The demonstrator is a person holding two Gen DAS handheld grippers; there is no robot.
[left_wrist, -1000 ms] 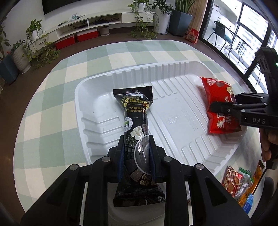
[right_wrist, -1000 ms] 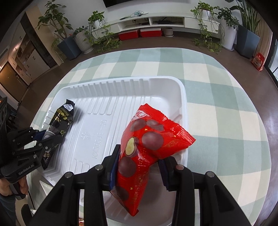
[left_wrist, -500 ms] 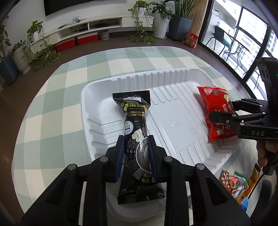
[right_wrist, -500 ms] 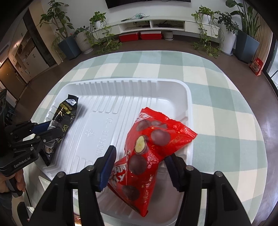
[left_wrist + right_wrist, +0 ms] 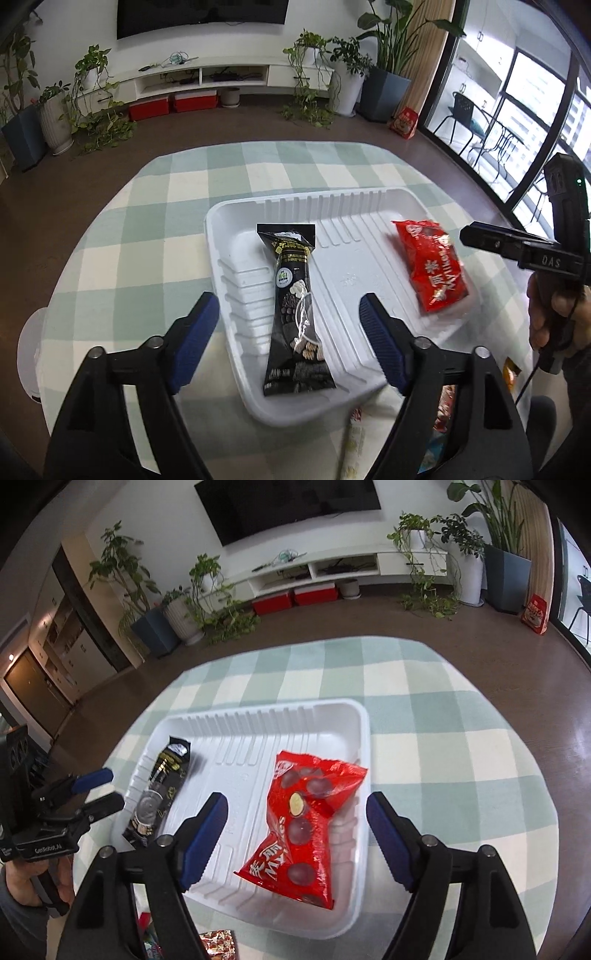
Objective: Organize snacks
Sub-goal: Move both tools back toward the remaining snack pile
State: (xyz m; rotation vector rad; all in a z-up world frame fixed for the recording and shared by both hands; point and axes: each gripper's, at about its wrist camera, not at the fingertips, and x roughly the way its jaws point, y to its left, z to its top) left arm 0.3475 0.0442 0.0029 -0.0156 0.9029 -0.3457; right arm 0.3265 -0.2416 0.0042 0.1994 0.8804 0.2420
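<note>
Tray: a white ribbed plastic tray (image 5: 236,225) sits on the round table with a green-and-white checked cloth (image 5: 122,266); every place below is given relative to this tray.
Black packet: a long black foil snack packet with gold lettering (image 5: 295,310) lies flat on the tray floor along its left side, its near end resting over the tray's near rim; the right wrist view shows the same packet (image 5: 162,790) against the left wall.
Red packet: a red foil bag of chocolate balls (image 5: 434,271) lies on the tray floor at its right side, near the right wall; in the right wrist view (image 5: 303,823) it lies lengthwise, crumpled in the middle.
Left claw: the left claw (image 5: 290,332) is spread wide, its blue-padded fingers (image 5: 195,332) standing apart on either side of the black packet and touching nothing; it hovers over the tray's near left edge.
Right claw: the right claw (image 5: 295,830) is likewise spread, with its blue pads clear of the red packet on both sides, above the tray's near right part.
Other snacks: a few loose wrapped snacks (image 5: 443,406) lie on the cloth just off the tray's near corner, blurred and partly hidden by the claw arm.
</note>
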